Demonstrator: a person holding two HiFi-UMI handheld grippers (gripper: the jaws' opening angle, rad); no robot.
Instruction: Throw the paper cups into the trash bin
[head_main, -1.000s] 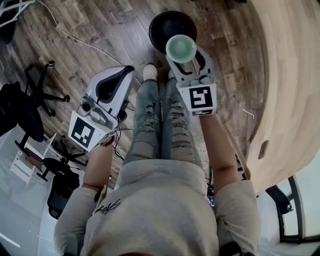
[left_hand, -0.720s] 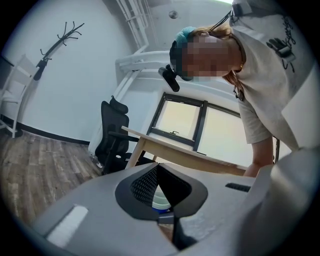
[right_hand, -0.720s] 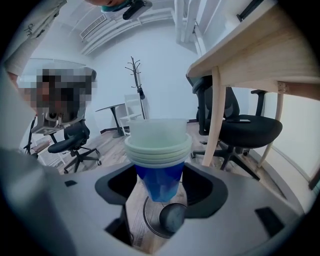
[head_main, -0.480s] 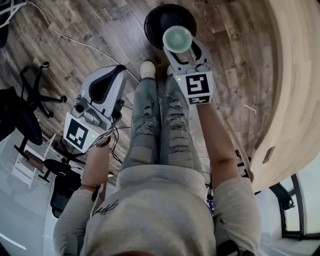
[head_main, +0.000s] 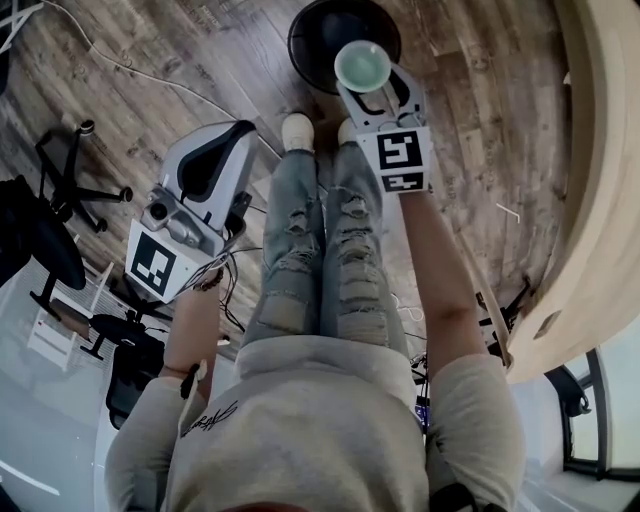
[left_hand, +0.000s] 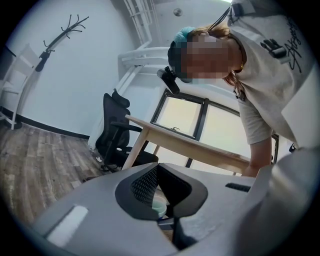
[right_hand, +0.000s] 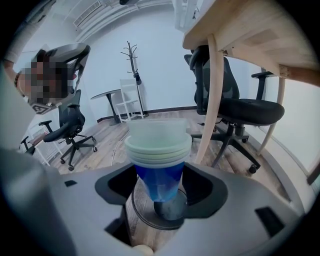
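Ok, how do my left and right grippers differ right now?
The right gripper is shut on a stack of paper cups; the left gripper has its jaws together and carries nothing visible. The right one is held out over the trash bin; the left one sits off to the side over wooden floor. Both carry a marker cube.

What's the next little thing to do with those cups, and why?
Probably open the right gripper and let go. Its jaws clamp the stacked paper cups upright, and the right gripper view shows the black trash bin directly beneath them, so they should fall in.
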